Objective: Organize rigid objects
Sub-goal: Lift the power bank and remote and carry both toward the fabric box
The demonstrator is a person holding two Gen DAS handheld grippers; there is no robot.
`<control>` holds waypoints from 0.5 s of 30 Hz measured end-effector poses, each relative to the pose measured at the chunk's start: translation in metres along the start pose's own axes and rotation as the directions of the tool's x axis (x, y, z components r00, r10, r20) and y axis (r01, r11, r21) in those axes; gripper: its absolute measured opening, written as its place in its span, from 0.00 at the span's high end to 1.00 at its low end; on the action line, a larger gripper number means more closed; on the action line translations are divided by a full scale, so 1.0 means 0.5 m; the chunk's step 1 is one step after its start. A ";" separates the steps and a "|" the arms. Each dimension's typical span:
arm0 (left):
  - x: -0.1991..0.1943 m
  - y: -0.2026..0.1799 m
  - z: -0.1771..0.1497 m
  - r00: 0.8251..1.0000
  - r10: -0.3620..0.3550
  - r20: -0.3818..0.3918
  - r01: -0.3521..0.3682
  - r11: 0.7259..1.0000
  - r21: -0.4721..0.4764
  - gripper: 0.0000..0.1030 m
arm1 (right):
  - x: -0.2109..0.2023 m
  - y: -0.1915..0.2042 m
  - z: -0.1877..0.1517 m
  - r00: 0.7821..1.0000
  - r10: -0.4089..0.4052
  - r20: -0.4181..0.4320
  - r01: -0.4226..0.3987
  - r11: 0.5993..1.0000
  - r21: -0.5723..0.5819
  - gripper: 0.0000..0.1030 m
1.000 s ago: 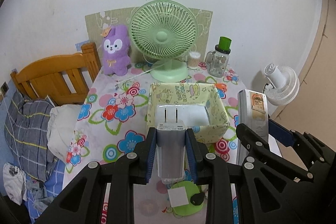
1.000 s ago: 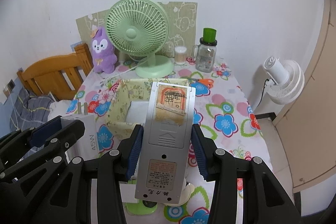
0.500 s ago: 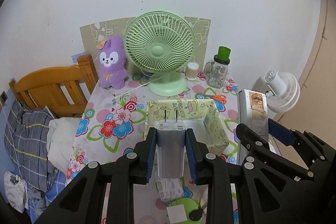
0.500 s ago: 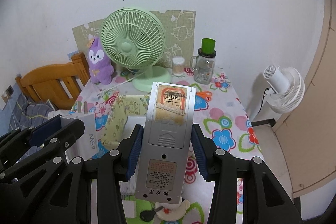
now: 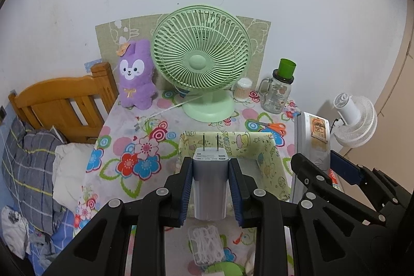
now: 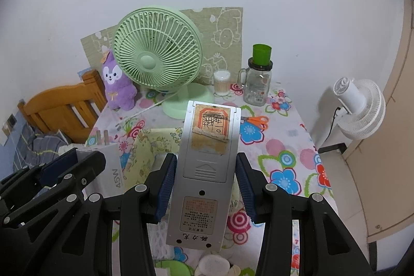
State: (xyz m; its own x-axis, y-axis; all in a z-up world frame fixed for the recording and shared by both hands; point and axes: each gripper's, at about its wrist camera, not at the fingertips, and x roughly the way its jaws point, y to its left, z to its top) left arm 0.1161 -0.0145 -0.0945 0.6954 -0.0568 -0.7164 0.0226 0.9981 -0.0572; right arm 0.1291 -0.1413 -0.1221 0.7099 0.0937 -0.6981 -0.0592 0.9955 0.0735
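Note:
My left gripper (image 5: 210, 167) is shut on a white plug-in charger (image 5: 210, 188), prongs pointing away, held above the near side of the yellow fabric box (image 5: 271, 167). My right gripper (image 6: 205, 180) is shut on a long silver remote-like device (image 6: 204, 172), back side up with a worn orange sticker. Each gripper shows in the other's view: the charger (image 6: 111, 170) at lower left, the silver device (image 5: 314, 144) at right. Orange scissors (image 6: 254, 120) lie on the flowered tablecloth (image 6: 284, 154) beyond the box (image 6: 152, 144).
At the table's back stand a green fan (image 5: 201, 61), a purple plush (image 5: 135, 76), a cotton-swab jar (image 5: 243, 89) and a glass mug with green lid (image 5: 279, 89). A wooden bed frame (image 5: 62, 105) is left, a white floor fan (image 6: 359, 107) right. A clear packet (image 5: 205, 245) lies near.
Both grippers have drawn back from the table together with their objects; the box, fan and plush now sit farther away and higher in view. Both grips are unchanged.

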 end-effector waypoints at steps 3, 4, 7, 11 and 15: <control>0.020 -0.002 0.008 1.000 0.002 -0.006 -0.002 1.000 0.005 0.74 | 0.020 -0.003 0.007 1.000 -0.005 -0.001 0.005 1.000 0.007 0.53; 0.028 -0.002 0.011 1.000 0.000 -0.009 0.000 1.000 0.003 0.74 | 0.026 -0.003 0.010 1.000 -0.008 -0.002 0.008 1.000 0.010 0.53; 0.050 -0.003 0.019 1.000 0.006 -0.013 -0.005 1.000 0.009 0.74 | 0.045 -0.008 0.015 1.000 -0.009 -0.010 0.009 1.000 0.016 0.53; 0.078 -0.001 0.024 1.000 0.014 -0.020 -0.013 1.000 0.017 0.74 | 0.071 -0.011 0.019 1.000 -0.011 -0.020 0.011 1.000 0.013 0.53; 0.105 0.002 0.026 0.999 0.018 -0.033 -0.017 1.000 0.021 0.74 | 0.096 -0.019 0.021 0.999 -0.016 -0.029 0.017 1.000 0.022 0.53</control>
State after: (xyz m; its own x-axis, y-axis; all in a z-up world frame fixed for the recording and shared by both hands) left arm 0.1620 -0.0161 -0.1230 0.6716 -0.0398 -0.7399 0.0261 0.9992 -0.0300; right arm 0.1712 -0.1461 -0.1489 0.6898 0.0781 -0.7198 -0.0318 0.9965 0.0776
